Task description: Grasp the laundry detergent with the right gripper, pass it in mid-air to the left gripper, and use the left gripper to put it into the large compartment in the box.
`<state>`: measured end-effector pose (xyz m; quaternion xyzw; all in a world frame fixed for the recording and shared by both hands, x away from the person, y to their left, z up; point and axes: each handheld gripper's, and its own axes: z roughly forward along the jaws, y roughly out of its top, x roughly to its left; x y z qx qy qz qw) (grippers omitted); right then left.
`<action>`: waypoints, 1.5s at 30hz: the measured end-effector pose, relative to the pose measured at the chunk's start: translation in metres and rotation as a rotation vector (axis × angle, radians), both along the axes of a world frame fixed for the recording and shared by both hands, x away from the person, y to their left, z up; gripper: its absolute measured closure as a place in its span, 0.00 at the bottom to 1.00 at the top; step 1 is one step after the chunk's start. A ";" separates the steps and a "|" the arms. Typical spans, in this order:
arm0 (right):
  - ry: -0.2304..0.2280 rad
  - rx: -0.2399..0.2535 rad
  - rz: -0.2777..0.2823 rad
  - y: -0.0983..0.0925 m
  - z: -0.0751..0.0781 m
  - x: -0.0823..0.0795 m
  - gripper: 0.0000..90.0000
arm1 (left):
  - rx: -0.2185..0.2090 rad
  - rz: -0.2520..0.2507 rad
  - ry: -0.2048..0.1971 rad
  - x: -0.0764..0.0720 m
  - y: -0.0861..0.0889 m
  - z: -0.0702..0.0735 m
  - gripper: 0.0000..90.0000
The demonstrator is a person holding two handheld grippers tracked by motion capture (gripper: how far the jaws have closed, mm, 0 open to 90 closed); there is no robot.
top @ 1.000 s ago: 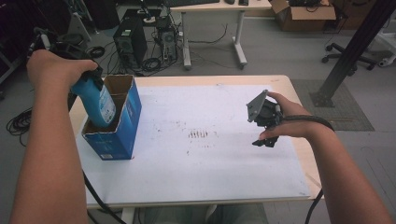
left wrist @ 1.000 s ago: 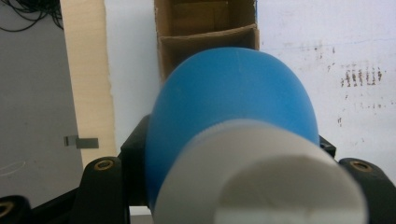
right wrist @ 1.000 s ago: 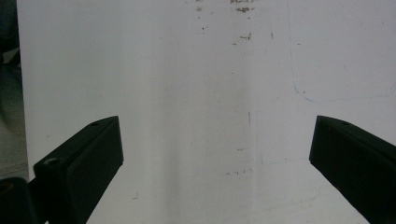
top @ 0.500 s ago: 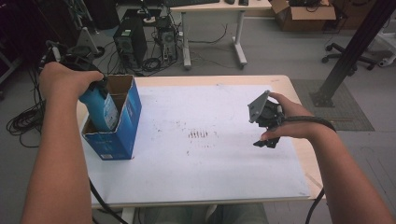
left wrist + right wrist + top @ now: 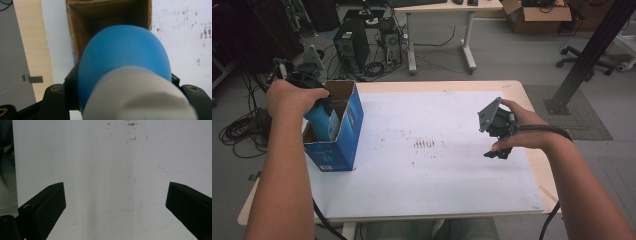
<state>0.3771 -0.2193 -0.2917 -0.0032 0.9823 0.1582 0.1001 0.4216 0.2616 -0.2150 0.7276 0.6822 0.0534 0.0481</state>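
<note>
Looking down from the high view, the left gripper (image 5: 319, 107) lowers a blue bottle (image 5: 323, 121) into the blue carton (image 5: 343, 137) at the table's (image 5: 452, 200) nine o'clock. The left gripper view shows jaws clamped on its smooth, probably slippery body near the white cap (image 5: 140, 97); grip there. The right gripper view has the right gripper (image 5: 115, 202) spread wide, empty.

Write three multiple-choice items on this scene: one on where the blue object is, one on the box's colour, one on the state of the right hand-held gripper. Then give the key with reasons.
1. Where is the blue object?
A. Flat on the white sheet
B. Held over the open box
C. On the floor

2. What colour is the outside of the box?
A. Blue
B. Red
C. Green

3. How is the right hand-held gripper?
A. Shut on a pen
B. Open, with nothing between its jaws
C. Shut on the box

Key: B, the left hand-held gripper grips it above the box's opening; A, its side wall shows blue; B, its jaws stand wide apart over the bare white sheet.
</note>
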 end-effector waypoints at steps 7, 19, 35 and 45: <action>0.001 -0.005 -0.005 -0.002 0.000 -0.001 0.03 | -0.006 0.000 0.009 0.001 0.001 -0.015 0.43; 0.001 0.001 0.005 0.002 -0.001 0.000 0.03 | -0.010 0.010 0.024 -0.001 0.005 -0.041 0.43; 0.001 0.000 0.001 0.002 -0.002 0.000 0.03 | 0.007 0.008 0.033 -0.001 0.006 -0.056 0.43; 0.008 0.000 0.000 0.001 -0.005 0.001 0.03 | 0.021 -0.002 0.044 0.001 0.002 -0.065 0.43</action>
